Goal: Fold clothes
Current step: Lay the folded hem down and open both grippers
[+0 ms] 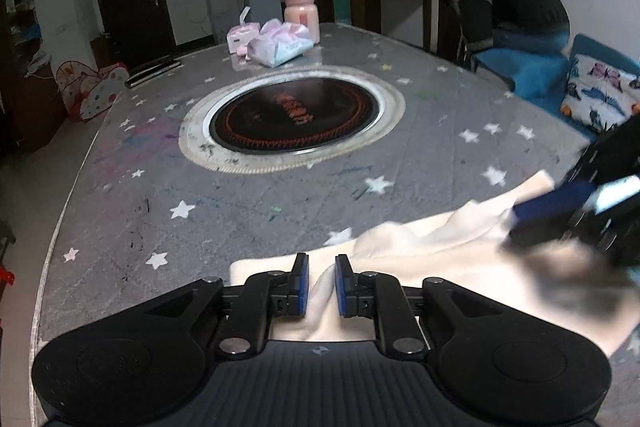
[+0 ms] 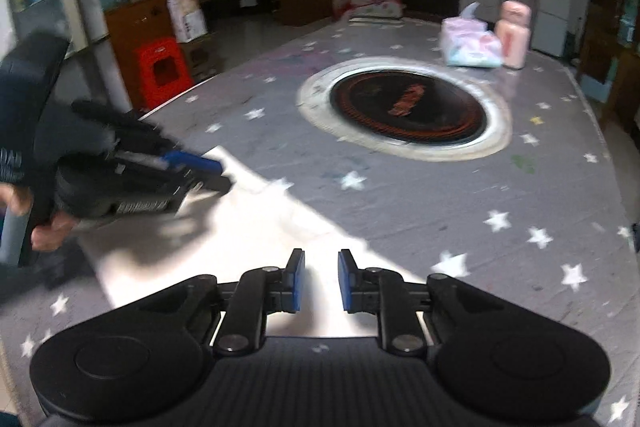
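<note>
A cream cloth (image 1: 460, 259) lies flat, with some wrinkles, on the grey star-printed table cover (image 1: 240, 211). My left gripper (image 1: 322, 283) hovers at the cloth's near left part, open, with a raised fold of cloth running between its blue pads. In the right wrist view the same cloth (image 2: 224, 235) looks bright white, and my right gripper (image 2: 321, 279) is open above its near edge with nothing held. The left gripper (image 2: 200, 171) shows there at the cloth's far corner, held by a hand (image 2: 44, 231). The right gripper (image 1: 560, 211) appears blurred over the cloth's right side.
A round black cooktop (image 1: 294, 119) is set into the table's middle. A pink bottle (image 1: 302, 13) and tissue packs (image 1: 280, 43) stand at the far side. The table edge (image 1: 60, 227) curves on the left. A red stool (image 2: 162, 71), a blue sofa (image 1: 532, 75) and a bent-over person (image 1: 516, 11) surround it.
</note>
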Demonstrator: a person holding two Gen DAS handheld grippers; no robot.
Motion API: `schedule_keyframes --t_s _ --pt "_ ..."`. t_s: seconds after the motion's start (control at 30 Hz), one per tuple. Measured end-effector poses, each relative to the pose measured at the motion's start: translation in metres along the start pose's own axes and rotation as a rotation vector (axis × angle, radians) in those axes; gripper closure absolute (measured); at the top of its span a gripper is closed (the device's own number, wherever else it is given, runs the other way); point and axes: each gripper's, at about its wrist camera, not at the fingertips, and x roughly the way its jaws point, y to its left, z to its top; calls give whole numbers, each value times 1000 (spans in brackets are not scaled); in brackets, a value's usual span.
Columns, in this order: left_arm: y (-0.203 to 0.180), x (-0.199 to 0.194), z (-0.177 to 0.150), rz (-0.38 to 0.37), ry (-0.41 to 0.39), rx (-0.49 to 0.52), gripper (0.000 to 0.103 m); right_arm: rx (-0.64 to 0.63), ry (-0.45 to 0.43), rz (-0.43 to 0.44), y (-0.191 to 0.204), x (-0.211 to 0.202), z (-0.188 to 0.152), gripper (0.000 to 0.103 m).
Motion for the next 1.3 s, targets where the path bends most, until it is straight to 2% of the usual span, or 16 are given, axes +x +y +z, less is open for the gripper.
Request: schedule_keyframes --t_s 0.17,0.33,0.73,0.93,1.1,1.17,1.2,1.23,1.3 --pt "-13 -4 2 -76 6 -9 88 30 29 -11 0 24 -3 87" --pt "-13 7 5 -86 20 -37 88 64 3 -3 0 26 2 87" --pt "-12 26 7 -96 33 -97 87 26 -5 -44 -3 47 12 88" --pt "-12 26 7 -92 32 -113 87 24 -19 -59 0 23 8 88" --pt "-12 25 8 -81 31 -122 87 58 22 -90 -12 24 -6 88" --pt "-13 25 8 -77 31 -125 85 108 12 -79 -20 24 -7 88" --pt "-13 22 8 -71 28 -124 79 120 6 -86 -22 23 -6 88" --pt "-13 18 8 -63 23 -121 69 116 0 -98 -22 21 -5 88" --pt "-13 8 7 -50 7 -114 61 108 -7 -100 -20 16 -6 88"
